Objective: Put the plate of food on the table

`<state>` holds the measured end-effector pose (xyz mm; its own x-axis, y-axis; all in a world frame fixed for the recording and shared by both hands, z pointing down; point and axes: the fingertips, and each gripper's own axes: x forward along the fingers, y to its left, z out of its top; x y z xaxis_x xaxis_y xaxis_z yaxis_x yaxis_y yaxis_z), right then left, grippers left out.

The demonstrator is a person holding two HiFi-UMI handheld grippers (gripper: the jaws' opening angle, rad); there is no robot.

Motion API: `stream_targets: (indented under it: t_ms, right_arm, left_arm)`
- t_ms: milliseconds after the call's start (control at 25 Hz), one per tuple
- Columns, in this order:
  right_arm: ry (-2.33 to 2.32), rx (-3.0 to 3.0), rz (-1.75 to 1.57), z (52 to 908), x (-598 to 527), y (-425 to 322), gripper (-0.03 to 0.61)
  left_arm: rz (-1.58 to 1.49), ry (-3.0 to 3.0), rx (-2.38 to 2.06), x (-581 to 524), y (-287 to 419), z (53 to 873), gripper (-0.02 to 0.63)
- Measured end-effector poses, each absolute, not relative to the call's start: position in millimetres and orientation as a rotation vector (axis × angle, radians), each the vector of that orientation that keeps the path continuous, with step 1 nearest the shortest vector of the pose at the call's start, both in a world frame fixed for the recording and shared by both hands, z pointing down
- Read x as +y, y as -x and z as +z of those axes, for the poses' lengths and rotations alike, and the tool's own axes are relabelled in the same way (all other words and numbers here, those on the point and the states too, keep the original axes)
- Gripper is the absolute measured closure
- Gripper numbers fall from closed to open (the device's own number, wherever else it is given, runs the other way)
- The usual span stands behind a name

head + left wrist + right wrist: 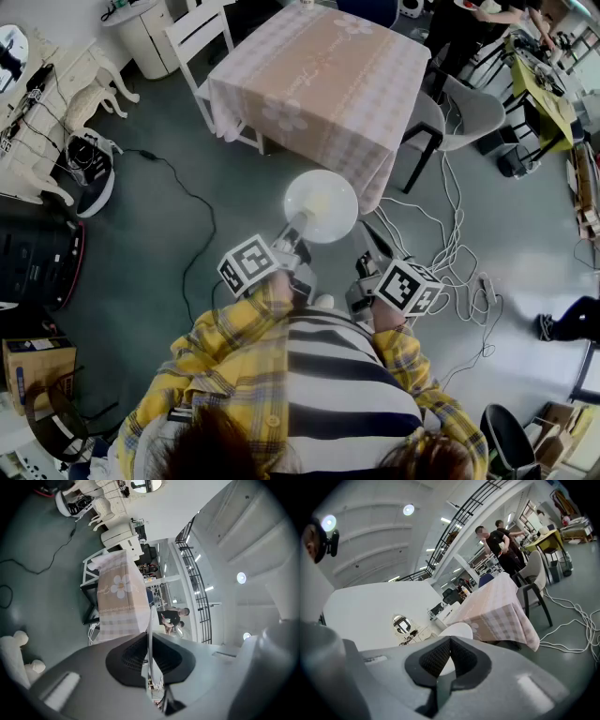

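Gripping the white plate (321,206) by its near rim, the left gripper (296,231) holds it in the air just short of the cloth-covered table (319,84) — stiff, probably light, breakable, and apt to tip from an edge hold. The right gripper (364,277) hangs pinched together on nothing; loose cables (450,253) and a grey chair (464,111) flank the table's near corner.

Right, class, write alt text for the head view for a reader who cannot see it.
Seen from above, a person in a yellow checked shirt holds a white plate by its edge in the left gripper, in front of a table with a pink checked cloth. The right gripper is shut and empty beside it; cables trail across the grey floor.
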<state>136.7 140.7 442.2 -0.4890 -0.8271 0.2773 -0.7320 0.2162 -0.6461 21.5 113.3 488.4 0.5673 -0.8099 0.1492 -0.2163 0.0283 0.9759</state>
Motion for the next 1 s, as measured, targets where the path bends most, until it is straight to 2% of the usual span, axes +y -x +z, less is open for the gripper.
stream_targets:
  t_ms: [1000]
  right_arm:
    - [1.499,2.285,-1.21,453.8,135.0,-114.0,0.581]
  left_arm:
    - [-0.534,-1.492,-0.906,109.4,-5.1,498.3,0.604]
